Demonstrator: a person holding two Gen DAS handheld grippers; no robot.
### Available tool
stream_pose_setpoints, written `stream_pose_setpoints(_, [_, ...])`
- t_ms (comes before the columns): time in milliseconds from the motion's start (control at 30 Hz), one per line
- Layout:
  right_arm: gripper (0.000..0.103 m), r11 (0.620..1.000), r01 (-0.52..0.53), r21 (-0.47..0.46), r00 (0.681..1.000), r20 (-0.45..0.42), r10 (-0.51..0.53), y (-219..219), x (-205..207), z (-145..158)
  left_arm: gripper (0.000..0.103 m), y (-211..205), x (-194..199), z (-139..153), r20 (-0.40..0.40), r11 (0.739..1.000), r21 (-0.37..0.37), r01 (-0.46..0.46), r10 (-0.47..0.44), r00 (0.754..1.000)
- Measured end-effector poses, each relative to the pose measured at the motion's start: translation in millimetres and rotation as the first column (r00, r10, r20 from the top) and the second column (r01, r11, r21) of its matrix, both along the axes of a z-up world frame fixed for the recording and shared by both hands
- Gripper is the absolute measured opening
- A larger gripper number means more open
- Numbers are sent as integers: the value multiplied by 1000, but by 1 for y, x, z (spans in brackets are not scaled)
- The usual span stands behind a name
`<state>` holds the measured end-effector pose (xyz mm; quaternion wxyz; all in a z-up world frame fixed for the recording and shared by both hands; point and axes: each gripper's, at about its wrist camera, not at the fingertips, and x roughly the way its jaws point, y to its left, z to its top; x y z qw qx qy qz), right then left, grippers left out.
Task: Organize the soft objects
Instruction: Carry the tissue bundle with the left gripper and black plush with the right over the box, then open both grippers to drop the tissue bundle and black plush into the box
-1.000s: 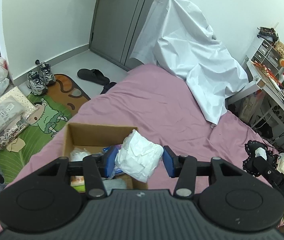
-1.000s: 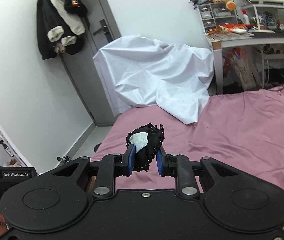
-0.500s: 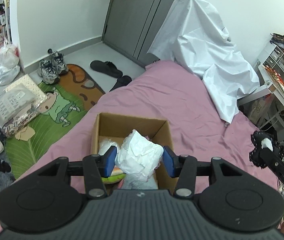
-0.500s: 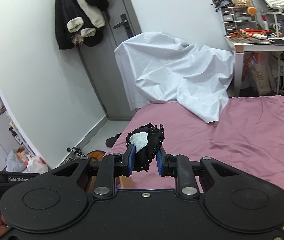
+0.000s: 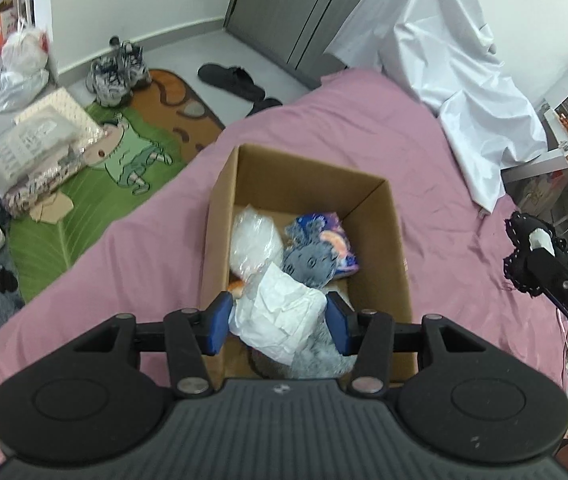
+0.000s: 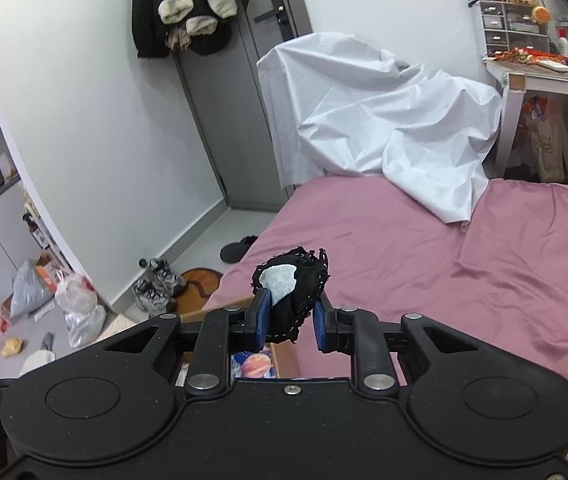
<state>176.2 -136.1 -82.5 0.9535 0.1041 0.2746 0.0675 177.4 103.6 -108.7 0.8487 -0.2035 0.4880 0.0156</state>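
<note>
My left gripper (image 5: 277, 322) is shut on a crumpled white cloth (image 5: 280, 318) and hangs over the near end of an open cardboard box (image 5: 220, 216) on the pink bed. Inside the box lie a clear plastic bag (image 5: 254, 240), a grey plush (image 5: 308, 262) and a blue patterned item (image 5: 334, 236). My right gripper (image 6: 290, 322) is shut on a black lace-edged pad with a white patch (image 6: 292, 290). In the left wrist view that black pad (image 5: 532, 252) shows in the air to the right of the box. A corner of the box (image 6: 280, 354) peeks below the right gripper.
A white sheet (image 5: 456, 68) drapes over something at the bed's far end. Shoes (image 5: 118, 72), slippers (image 5: 232, 78), bags and a green mat (image 5: 96, 184) lie on the floor to the left. A cluttered desk (image 6: 544, 68) stands at the right. The pink bedspread (image 6: 464, 280) stretches beyond the box.
The left gripper has sunk and tipped downward over the box with the white cloth, so the box's inside now shows. The right gripper has swung left toward the box with the black pad.
</note>
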Motion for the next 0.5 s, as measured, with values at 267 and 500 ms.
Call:
stream_pose_setpoints(267, [23, 1000, -19, -21, 999, -33, 18, 11, 7, -10, 59, 2, 7, -12, -47, 1000, -8, 4, -5, 999])
stream_pose_setpoints(500, [23, 1000, -25, -18, 998, -58, 24, 13, 12, -14, 68, 4, 7, -6, -47, 1000, 2, -11, 11, 999])
